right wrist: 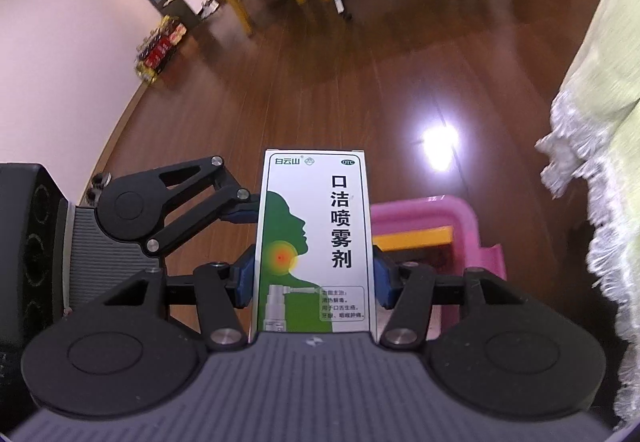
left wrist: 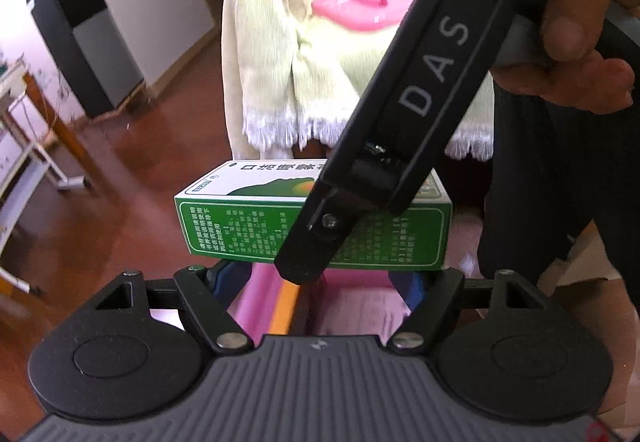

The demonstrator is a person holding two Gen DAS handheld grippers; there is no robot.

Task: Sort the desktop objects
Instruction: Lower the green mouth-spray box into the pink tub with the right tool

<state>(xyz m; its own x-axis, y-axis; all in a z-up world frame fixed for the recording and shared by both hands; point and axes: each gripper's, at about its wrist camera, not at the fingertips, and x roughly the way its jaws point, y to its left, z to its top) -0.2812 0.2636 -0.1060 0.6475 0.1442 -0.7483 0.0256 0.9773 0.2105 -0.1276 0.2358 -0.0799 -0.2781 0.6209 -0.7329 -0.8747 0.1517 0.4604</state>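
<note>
The green and white cardboard medicine box [right wrist: 314,242], printed with a green head in profile and black Chinese characters, is clamped between the blue-padded fingers of the right gripper [right wrist: 314,278]; the pads press against its two long sides. In the right wrist view the box points forward along the fingers, its printed face up. Just past it, on its right side, is the open pink plastic bin [right wrist: 460,218], with an orange strip [right wrist: 412,236] showing inside the bin.

In the left wrist view the same box [left wrist: 248,218] lies crosswise just beyond the left gripper [left wrist: 316,282], whose blue pads [left wrist: 224,278] stand spread wide apart with nothing between them. The pink bin [left wrist: 360,306] fills the gap under those fingers, directly below the box. The black body of the right gripper [left wrist: 400,114], lettered DAS, slants down onto the box from the upper right, held by a person's hand [left wrist: 576,6].

Beyond the box stands a table draped in a pale green fringed cloth [left wrist: 320,74], and on that cloth sits a pink lid with a handle [left wrist: 360,6]. The dark wooden floor [right wrist: 360,82] lies beneath the box and bin.
</note>
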